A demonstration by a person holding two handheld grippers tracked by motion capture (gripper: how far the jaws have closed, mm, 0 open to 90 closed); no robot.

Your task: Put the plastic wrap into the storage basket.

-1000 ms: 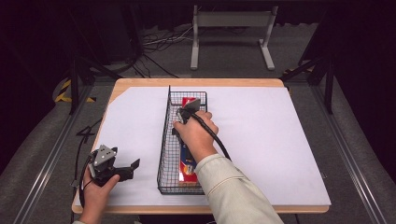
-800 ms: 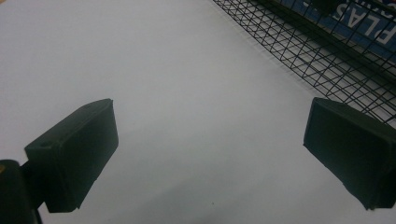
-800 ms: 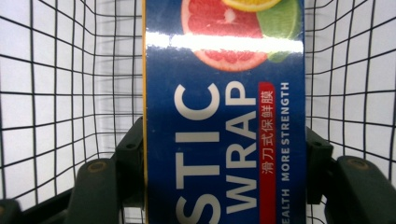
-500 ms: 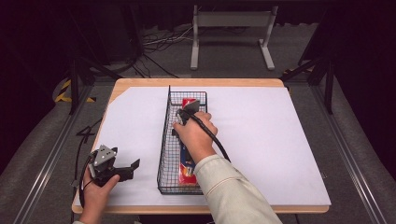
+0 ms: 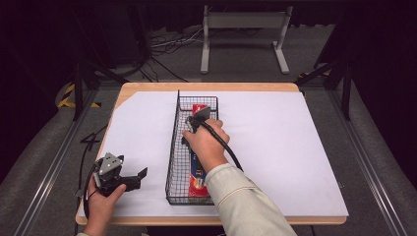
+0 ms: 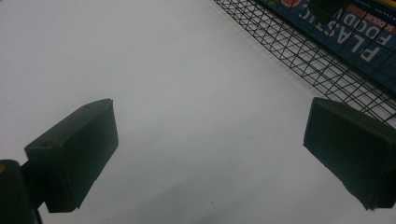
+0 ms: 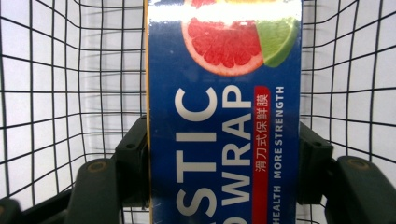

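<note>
Jaws of right gripper (image 7: pixel 224 154) closed on both long sides of plastic wrap box (image 7: pixel 224 112), lying in wire basket (image 5: pixel 173 147), frame centre. Left gripper (image 6: pixel 210 154) wide open, empty, lower left. Box likely light, stiff cardboard, glossy; mid-length grip suits.

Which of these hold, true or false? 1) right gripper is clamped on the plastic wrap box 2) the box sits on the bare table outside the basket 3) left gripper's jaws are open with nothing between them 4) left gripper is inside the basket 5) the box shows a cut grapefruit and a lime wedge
1) True: the right gripper has a jaw against each side of the plastic wrap box.
2) False: the box lies inside the wire basket.
3) True: the left gripper is open over the white table cover.
4) False: it is outside the basket, near the table's front left corner.
5) True.
</note>
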